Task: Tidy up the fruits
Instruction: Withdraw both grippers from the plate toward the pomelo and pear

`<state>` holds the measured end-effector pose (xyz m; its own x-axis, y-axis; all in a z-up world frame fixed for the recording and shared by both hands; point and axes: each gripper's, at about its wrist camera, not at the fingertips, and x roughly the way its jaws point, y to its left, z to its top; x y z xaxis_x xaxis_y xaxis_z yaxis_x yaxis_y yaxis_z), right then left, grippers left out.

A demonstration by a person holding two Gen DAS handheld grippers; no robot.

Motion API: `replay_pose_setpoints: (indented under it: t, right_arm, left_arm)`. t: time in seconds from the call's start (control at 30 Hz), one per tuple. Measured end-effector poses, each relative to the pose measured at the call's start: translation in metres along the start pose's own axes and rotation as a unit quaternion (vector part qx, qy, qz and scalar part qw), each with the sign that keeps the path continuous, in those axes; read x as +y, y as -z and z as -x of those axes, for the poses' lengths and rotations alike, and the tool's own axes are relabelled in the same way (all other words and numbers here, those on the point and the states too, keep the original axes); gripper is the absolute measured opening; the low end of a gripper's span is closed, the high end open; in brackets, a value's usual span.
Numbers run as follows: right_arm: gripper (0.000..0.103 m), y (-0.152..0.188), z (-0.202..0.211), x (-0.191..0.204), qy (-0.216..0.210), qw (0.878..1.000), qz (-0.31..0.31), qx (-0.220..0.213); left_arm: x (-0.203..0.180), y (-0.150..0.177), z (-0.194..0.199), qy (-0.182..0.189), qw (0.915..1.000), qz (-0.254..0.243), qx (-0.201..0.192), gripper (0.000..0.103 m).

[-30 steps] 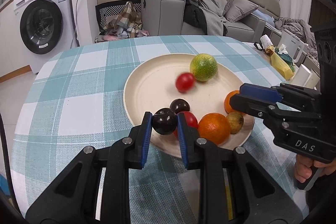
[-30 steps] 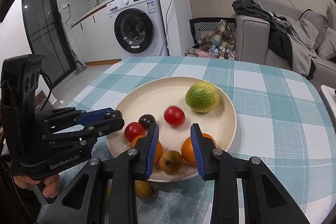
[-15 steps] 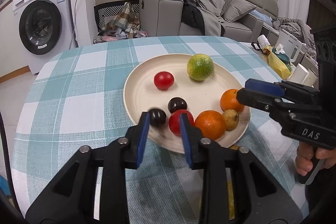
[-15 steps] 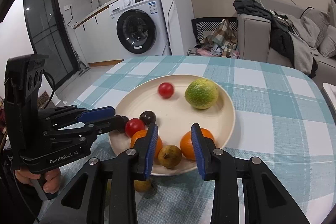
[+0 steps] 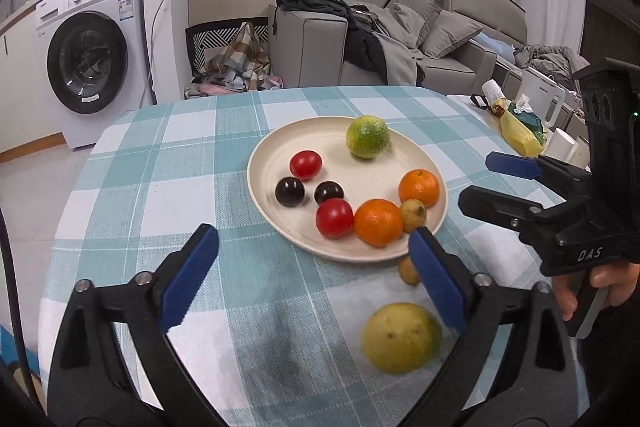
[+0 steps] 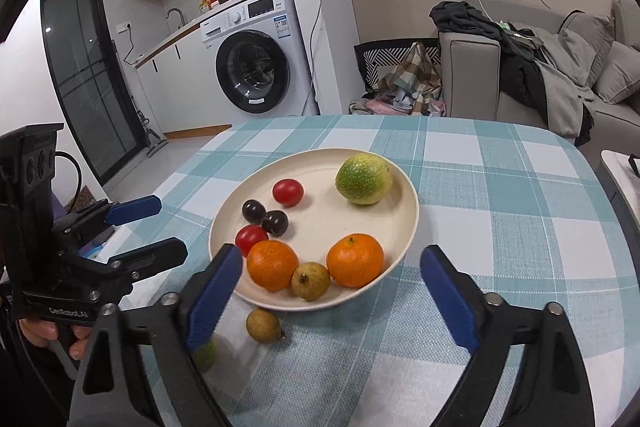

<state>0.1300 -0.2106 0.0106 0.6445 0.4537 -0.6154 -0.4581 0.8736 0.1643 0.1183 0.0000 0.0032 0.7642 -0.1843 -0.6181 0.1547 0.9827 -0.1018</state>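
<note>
A cream plate on the checked tablecloth holds a green citrus, two tomatoes, two dark plums, two oranges and a small brown fruit. A yellow fruit and a small brown fruit lie on the cloth near the plate's front rim. My left gripper is open and empty, pulled back over the cloth. My right gripper is open and empty at the plate's near edge.
The round table's edge drops off at the left and far side. A side table at the right holds a yellow bag and a kettle. A washing machine and sofa stand beyond.
My left gripper let go of the dark plum, which now lies on the plate, then opened wide and drew back. My right gripper also opened wide. A tomato rolled left.
</note>
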Motion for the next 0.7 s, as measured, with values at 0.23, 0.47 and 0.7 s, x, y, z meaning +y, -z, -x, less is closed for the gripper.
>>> replay_pose_setpoints:
  t: [0.23, 0.47, 0.7]
  right_arm:
    - [0.103, 0.010, 0.002, 0.004, -0.005, 1.000, 0.015, 0.007]
    - [0.103, 0.015, -0.001, 0.008, -0.002, 1.000, 0.024, 0.019]
    - [0.103, 0.020, -0.005, 0.008, 0.002, 0.999, 0.029, 0.037]
  left_arm:
    - [-0.013, 0.020, 0.018, 0.000, 1.0000, 0.000, -0.002, 0.102]
    - [-0.010, 0.033, 0.017, 0.010, 0.9998, 0.015, 0.011, 0.102]
    - [-0.014, 0.040, 0.017, 0.015, 0.9997, 0.012, 0.016, 0.102]
